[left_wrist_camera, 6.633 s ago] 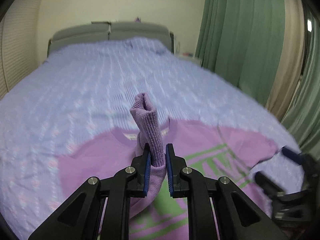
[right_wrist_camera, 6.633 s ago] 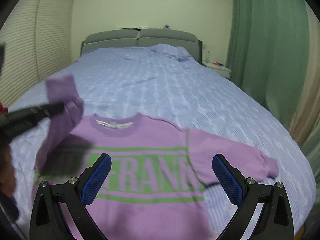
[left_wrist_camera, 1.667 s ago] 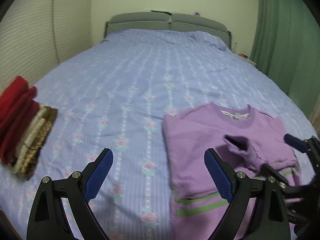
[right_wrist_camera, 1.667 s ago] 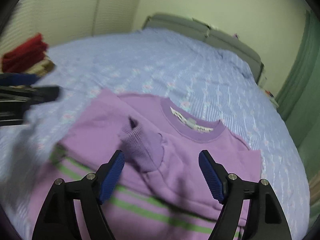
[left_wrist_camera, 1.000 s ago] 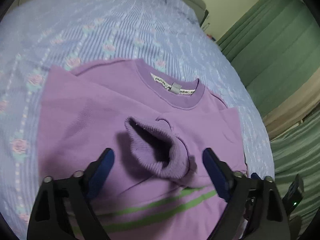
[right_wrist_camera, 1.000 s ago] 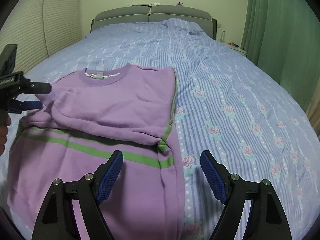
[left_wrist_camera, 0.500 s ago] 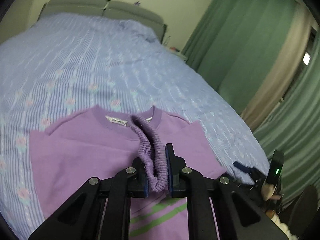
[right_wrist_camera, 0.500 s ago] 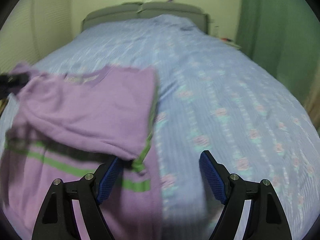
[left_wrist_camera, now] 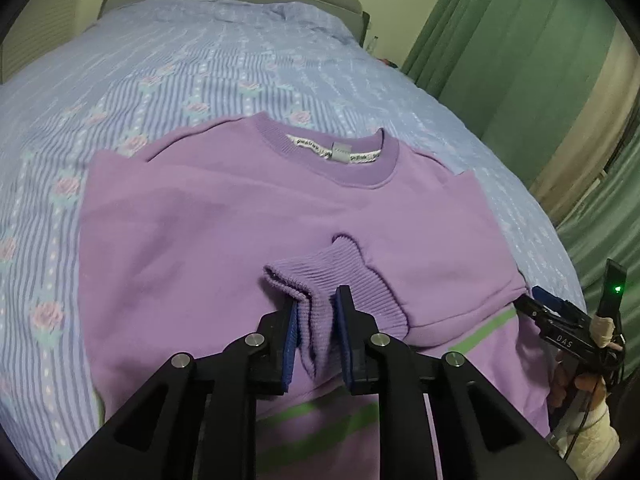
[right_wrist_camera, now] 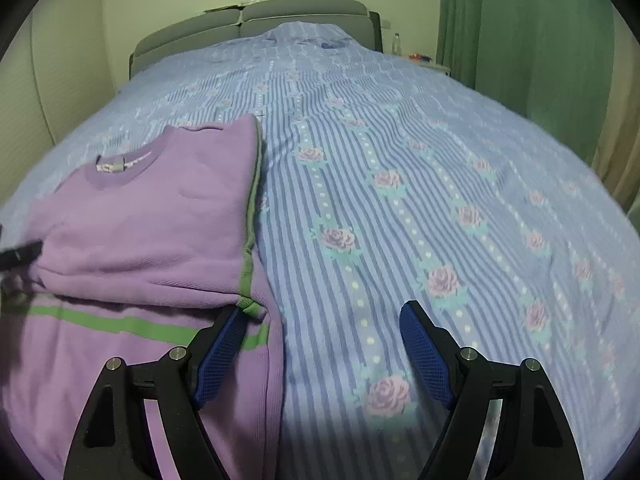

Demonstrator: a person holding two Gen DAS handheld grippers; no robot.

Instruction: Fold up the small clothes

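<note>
Striped bedspread (right_wrist_camera: 400, 160); ribbed cuff (left_wrist_camera: 320, 276) (bunched) in opening left tongs (left_wrist_camera: 316, 320).

Bedspread (right_wrist_camera: 400, 160) right of sweater (right_wrist_camera: 140, 220) bare, passable; curtains (left_wrist_camera: 500, 60) bound bed's right side.

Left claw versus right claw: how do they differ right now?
The left claw has the sweater's ribbed sleeve cuff between its blue pads, its jaws opening slightly; the right claw stands wide with nothing between its pads. The left claw sits over the middle of the purple sweater; the right claw straddles the sweater's edge and the striped bedspread. Both have black arms and blue pads.
</note>
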